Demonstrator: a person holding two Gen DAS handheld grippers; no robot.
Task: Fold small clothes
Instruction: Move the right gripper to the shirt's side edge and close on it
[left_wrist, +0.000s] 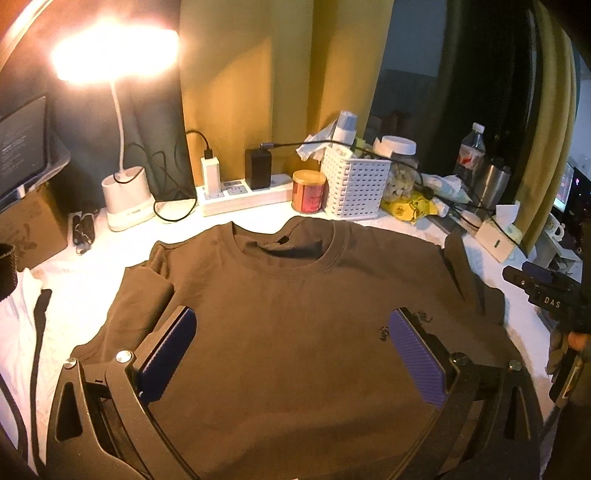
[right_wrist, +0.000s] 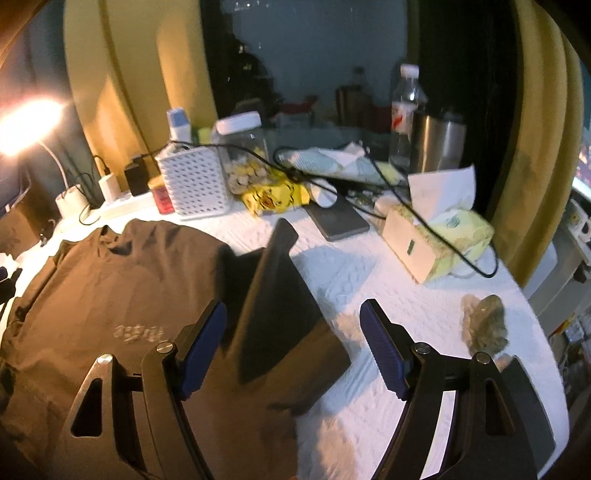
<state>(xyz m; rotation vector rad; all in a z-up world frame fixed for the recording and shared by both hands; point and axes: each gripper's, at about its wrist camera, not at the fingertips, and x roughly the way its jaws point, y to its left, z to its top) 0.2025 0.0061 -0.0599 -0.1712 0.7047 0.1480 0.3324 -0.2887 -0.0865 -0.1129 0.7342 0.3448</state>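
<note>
Brown cotton fills the left wrist view: a T-shirt (left_wrist: 295, 314) is spread front-up on the white-covered table (left_wrist: 96, 266), its round collar toward the top of the frame and a small dark print at right of centre. The left claw (left_wrist: 291, 332) is held spread above the chest, gripping nothing. In the right wrist view, the right claw (right_wrist: 291, 332) is spread over the shirt's raised, folded sleeve (right_wrist: 280, 295).
</note>
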